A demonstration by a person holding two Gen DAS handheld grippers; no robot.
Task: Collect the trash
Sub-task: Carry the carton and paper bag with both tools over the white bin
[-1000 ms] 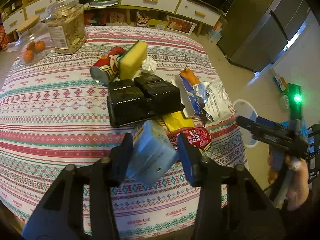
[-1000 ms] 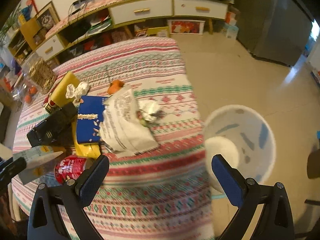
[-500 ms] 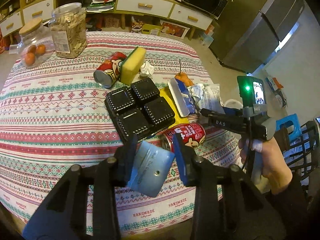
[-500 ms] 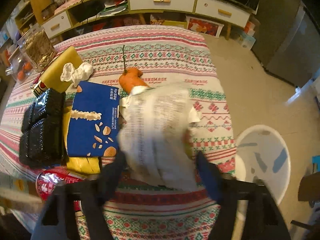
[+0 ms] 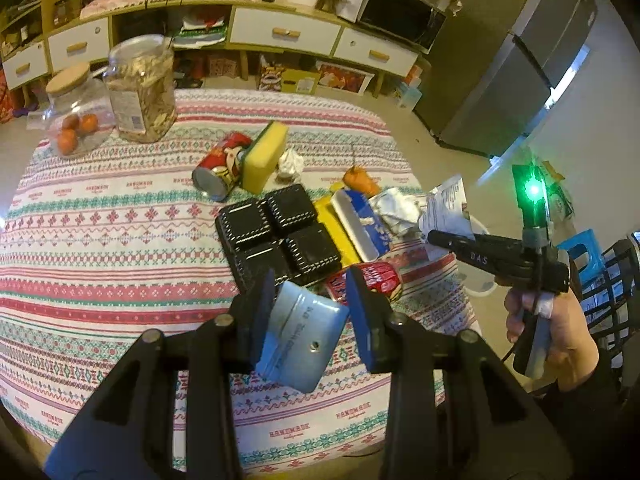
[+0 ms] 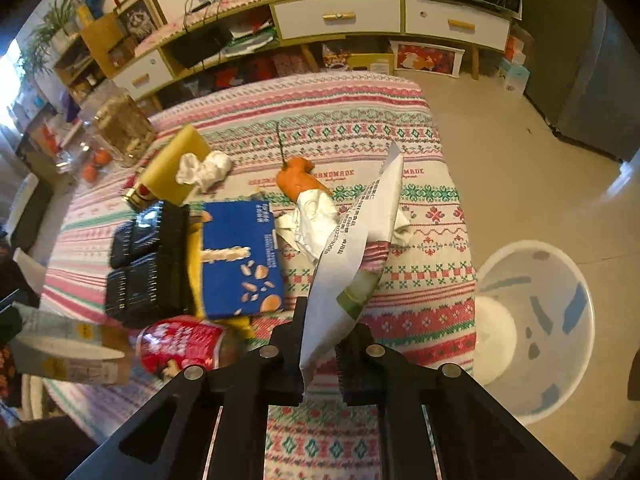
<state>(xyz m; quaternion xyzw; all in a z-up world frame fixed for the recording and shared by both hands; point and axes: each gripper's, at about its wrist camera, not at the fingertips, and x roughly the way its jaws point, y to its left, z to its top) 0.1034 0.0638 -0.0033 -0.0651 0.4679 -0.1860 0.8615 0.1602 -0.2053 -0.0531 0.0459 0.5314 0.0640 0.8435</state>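
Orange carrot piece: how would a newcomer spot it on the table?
Start at the blue box mid-table. Just beyond its far right corner lies the carrot piece, partly under crumpled white paper. It alone is orange with a thin dark stem.

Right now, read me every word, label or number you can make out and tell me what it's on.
"HANDMADE": repeated on the tablecloth.
"DAS": on the right gripper body.
White printed wrapper: digits and characters, too blurred.
Blue snack box, red cans, jar label: unreadable.
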